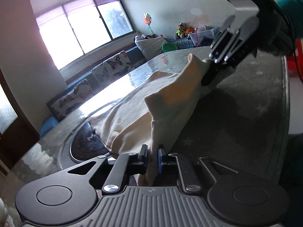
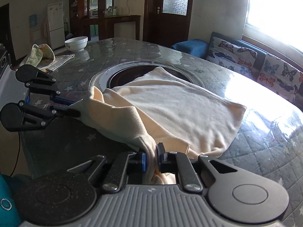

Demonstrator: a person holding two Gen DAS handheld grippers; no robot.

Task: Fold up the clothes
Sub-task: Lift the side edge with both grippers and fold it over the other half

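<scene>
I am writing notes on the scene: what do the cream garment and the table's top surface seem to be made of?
The cream garment looks like soft matte knit, probably cotton jersey: it drapes and wrinkles where both grippers pinch it. The table seems to have a quilted, star-patterned cloth under a clear glossy sheet, glass or plastic, since it reflects the window.

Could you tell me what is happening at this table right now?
A person is folding a cream garment on the quilted table cover. The left gripper and the right gripper are each shut on one part of its near edge, lifted off the table, while the rest lies flat, partly over the round inset.
</scene>
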